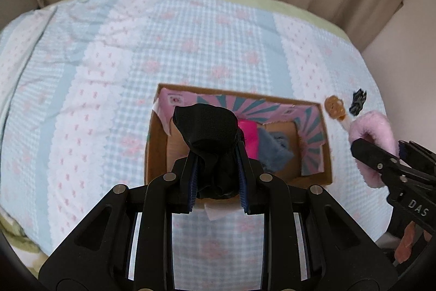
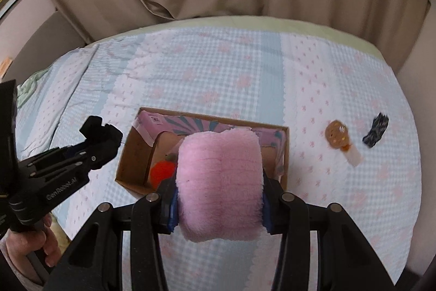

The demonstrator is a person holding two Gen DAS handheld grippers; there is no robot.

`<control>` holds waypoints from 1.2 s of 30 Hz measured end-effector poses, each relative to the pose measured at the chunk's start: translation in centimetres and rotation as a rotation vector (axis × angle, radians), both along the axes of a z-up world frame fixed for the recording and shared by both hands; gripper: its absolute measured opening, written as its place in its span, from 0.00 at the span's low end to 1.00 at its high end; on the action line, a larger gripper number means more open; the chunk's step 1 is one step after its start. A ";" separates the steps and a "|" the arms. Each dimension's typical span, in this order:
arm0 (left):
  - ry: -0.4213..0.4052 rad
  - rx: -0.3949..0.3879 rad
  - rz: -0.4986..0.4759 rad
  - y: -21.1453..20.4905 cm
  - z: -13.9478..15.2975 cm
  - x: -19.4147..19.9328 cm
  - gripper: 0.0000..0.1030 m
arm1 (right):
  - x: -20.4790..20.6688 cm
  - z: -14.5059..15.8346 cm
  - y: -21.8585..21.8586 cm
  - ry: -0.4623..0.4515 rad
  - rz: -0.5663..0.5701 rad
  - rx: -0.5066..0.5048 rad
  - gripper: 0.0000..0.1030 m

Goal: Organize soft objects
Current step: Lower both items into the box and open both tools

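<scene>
Left gripper (image 1: 218, 168): my jaws are clamped on a black cloth (image 1: 209, 132), held over the near left part of the box (image 1: 156, 154).
Box: open cardboard, sitting mid-bed on the checked bedspread (image 1: 109, 72); pink and teal print lines its far and right walls.
Left view only: a bright pink piece (image 1: 249, 137) and a grey-blue cloth (image 1: 275, 152) lie inside the box.
Right view only: an orange-red fuzzy thing (image 2: 162, 171) lies in the box's near left corner; my left hand (image 2: 30, 244) grips the handle.
Right gripper (image 2: 219, 202): my jaws are pressed on a pink fluffy roll (image 2: 219, 182), held over the box's near right edge.
Bed, right of box: a brown cookie-like toy (image 2: 338, 137), then a small dark scrap (image 2: 375, 129) toward the right edge, apart from each other.
Hidden: the roll covers most of the box's inside in the right view; both views are blurred, so the scrap's make is unclear.
</scene>
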State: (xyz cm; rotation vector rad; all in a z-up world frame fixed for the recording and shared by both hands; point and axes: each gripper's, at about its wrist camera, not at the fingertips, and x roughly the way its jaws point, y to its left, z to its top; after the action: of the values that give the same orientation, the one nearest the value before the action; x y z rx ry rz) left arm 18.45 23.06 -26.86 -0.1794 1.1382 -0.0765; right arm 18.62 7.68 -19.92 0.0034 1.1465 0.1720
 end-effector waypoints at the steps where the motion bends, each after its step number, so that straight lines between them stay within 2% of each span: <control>1: 0.013 -0.005 -0.005 0.1 -0.7 0.4 0.21 | 0.1 -0.4 0.1 0.008 -0.010 -0.002 0.41; 7: 0.073 -0.009 -0.025 0.1 -4.1 2.3 0.21 | 1.5 -3.2 -0.9 0.065 -0.072 -0.021 0.41; 13: 0.123 -0.029 -0.008 -0.1 -7.1 5.4 0.21 | 4.7 -6.8 -2.8 0.129 -0.115 -0.016 0.41; 17: 0.172 -0.009 -0.016 -0.3 -9.5 7.6 0.21 | 7.0 -9.5 -3.1 0.182 -0.115 -0.011 0.41; 23: 0.221 0.014 -0.061 -0.8 -11.3 8.7 0.21 | 8.5 -12.6 -2.9 0.266 -0.105 0.016 0.41; 25: 0.225 0.018 -0.083 -1.1 -11.5 8.7 0.41 | 8.8 -13.2 -3.0 0.287 -0.112 0.034 0.43; 26: 0.224 0.031 -0.092 -1.3 -11.6 8.6 0.75 | 8.9 -13.4 -3.2 0.294 -0.118 0.047 0.48; 27: 0.212 0.053 -0.099 -1.5 -11.4 8.3 1.00 | 9.0 -13.5 -3.2 0.296 -0.122 0.050 0.63; 28: 0.188 0.063 -0.108 -1.6 -11.0 8.0 1.00 | 9.1 -13.5 -3.4 0.292 -0.130 0.056 0.75; 29: 0.183 0.063 -0.117 -1.6 -10.8 7.8 1.00 | 9.1 -13.5 -3.6 0.286 -0.139 0.066 0.96; 30: 0.184 0.066 -0.126 -1.8 -10.7 7.6 1.00 | 9.1 -13.4 -3.6 0.282 -0.142 0.072 1.00; 36: 0.177 0.063 -0.124 -1.7 -9.9 6.6 1.00 | 8.5 -12.4 -4.0 0.242 -0.144 0.080 1.00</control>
State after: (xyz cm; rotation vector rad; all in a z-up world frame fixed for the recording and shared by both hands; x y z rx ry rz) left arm 25.07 21.35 -36.80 -0.0595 1.3260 -0.1368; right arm 27.11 3.68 -32.28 0.1810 1.3749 0.0908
